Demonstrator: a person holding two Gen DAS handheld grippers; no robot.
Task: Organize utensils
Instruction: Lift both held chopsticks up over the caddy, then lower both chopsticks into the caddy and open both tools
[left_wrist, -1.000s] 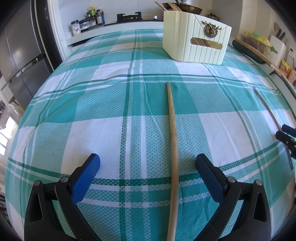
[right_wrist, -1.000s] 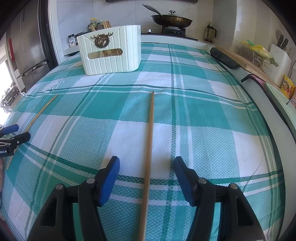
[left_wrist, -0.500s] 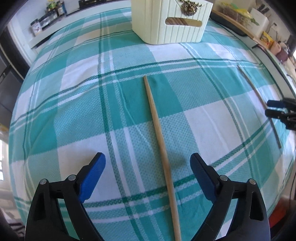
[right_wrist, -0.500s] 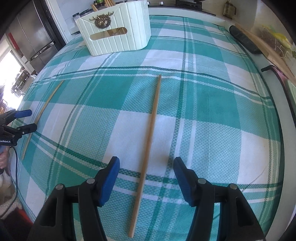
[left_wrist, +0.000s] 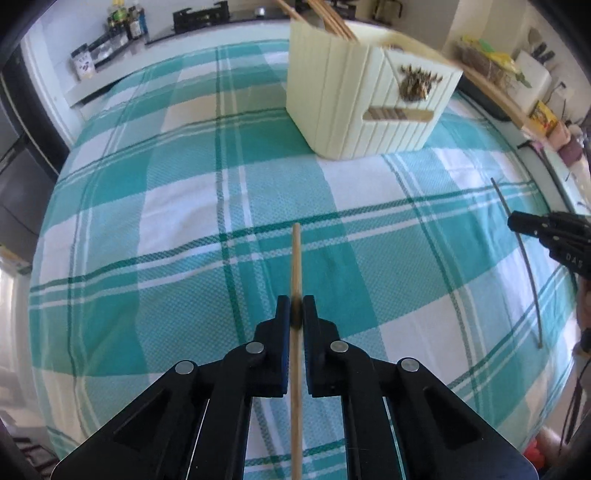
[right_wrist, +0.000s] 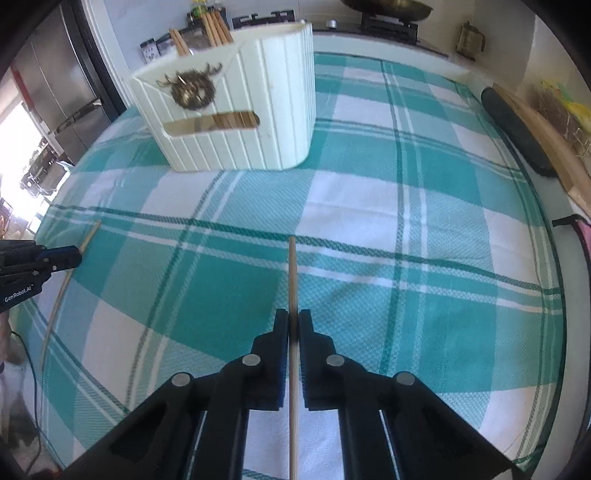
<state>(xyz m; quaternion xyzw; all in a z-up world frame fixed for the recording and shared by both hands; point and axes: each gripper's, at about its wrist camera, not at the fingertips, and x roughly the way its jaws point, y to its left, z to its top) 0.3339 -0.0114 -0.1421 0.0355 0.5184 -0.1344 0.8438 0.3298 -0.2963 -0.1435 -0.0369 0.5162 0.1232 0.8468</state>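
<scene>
Two wooden chopsticks are held above the green-and-white checked cloth (left_wrist: 177, 229). My left gripper (left_wrist: 296, 310) is shut on one chopstick (left_wrist: 296, 258), which runs between the pads and points ahead. My right gripper (right_wrist: 292, 321) is shut on the other chopstick (right_wrist: 292, 273) in the same way. A cream ribbed utensil holder (left_wrist: 354, 110) stands ahead, with several chopsticks (right_wrist: 216, 27) sticking out of it. Each view catches the other gripper at its edge: the right gripper (left_wrist: 517, 223) with its stick (left_wrist: 532, 280), the left gripper (right_wrist: 75, 254) with its stick (right_wrist: 59, 299).
A stove with a pan (right_wrist: 384, 7) stands behind the table. Jars (left_wrist: 110, 26) line a ledge at the back left, and a steel fridge (right_wrist: 55, 92) stands to the left. A dark padded bar (right_wrist: 517, 129) and a wooden board lie along the right side.
Both grippers have shut on the chopsticks that lay between their open fingers. Both have risen and moved toward the holder, which looks nearer now.
</scene>
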